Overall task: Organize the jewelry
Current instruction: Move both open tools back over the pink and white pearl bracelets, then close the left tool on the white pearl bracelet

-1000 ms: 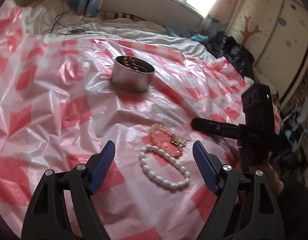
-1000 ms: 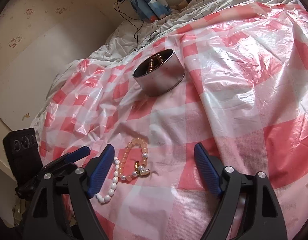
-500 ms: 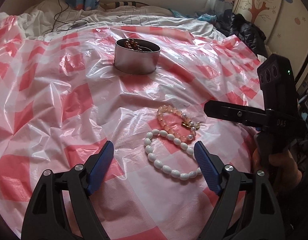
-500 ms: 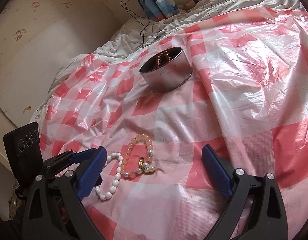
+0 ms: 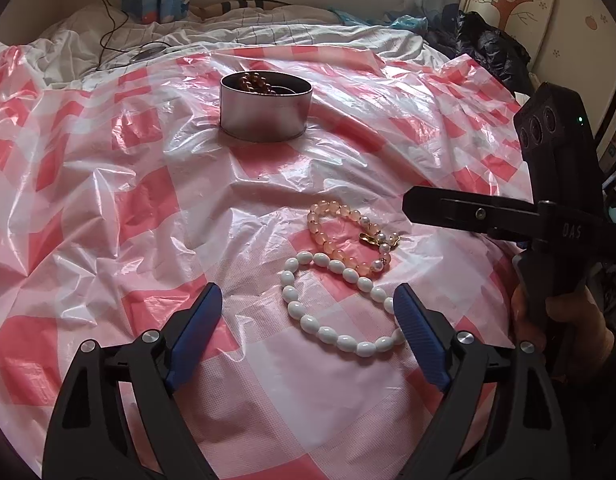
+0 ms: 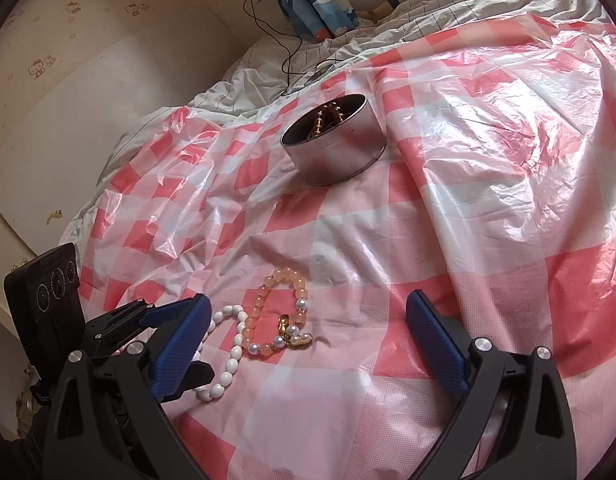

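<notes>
While the left claw (image 5: 303,316) was being opened above the white bead bracelet (image 5: 332,304), nothing was gripped between its blue pads (image 5: 418,334). The right claw (image 6: 305,334) was held wide and empty over the peach bead bracelet (image 6: 281,312), which lay touching the white one on the checked plastic sheet (image 5: 107,200) spread over the bed. Both pieces were positioned near the metal tin (image 5: 265,106), judged to be the collection point, since amber beads (image 6: 328,118) were already lodged inside it.
</notes>
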A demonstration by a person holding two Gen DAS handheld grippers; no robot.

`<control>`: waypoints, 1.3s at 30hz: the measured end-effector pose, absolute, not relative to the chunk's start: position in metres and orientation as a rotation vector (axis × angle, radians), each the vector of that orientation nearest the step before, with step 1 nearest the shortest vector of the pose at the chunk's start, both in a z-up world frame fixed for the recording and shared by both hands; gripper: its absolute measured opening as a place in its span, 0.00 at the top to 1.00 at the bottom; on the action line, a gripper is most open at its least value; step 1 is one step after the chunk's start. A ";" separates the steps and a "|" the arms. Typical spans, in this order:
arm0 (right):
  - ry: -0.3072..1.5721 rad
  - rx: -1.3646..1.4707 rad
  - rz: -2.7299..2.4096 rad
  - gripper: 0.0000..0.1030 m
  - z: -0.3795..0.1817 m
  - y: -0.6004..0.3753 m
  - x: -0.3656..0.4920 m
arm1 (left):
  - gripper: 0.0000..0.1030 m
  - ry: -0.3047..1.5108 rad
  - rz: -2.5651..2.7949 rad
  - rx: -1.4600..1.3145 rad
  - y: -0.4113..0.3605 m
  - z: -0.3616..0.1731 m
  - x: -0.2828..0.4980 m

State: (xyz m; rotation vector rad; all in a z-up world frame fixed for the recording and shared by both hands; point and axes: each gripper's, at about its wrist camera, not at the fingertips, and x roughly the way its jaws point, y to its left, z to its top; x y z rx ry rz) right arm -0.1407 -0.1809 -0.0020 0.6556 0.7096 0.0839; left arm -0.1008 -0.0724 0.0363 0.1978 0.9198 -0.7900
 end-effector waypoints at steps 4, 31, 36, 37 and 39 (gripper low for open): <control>0.709 0.656 0.085 0.08 -0.002 -0.181 -0.141 | 0.19 0.925 -0.794 0.205 -0.074 0.034 -0.102; 0.702 0.652 0.085 0.08 -0.002 -0.181 -0.140 | 0.46 0.963 -0.771 0.261 -0.085 0.030 -0.104; 0.702 0.651 0.085 0.08 -0.002 -0.181 -0.140 | 0.86 0.975 -0.714 0.185 -0.072 0.030 -0.091; 0.702 0.651 0.086 0.08 -0.002 -0.181 -0.141 | 0.92 0.982 -0.701 0.157 -0.067 0.029 -0.086; 0.702 0.651 0.087 0.08 -0.002 -0.181 -0.140 | 0.93 0.975 -0.675 0.123 -0.060 0.028 -0.080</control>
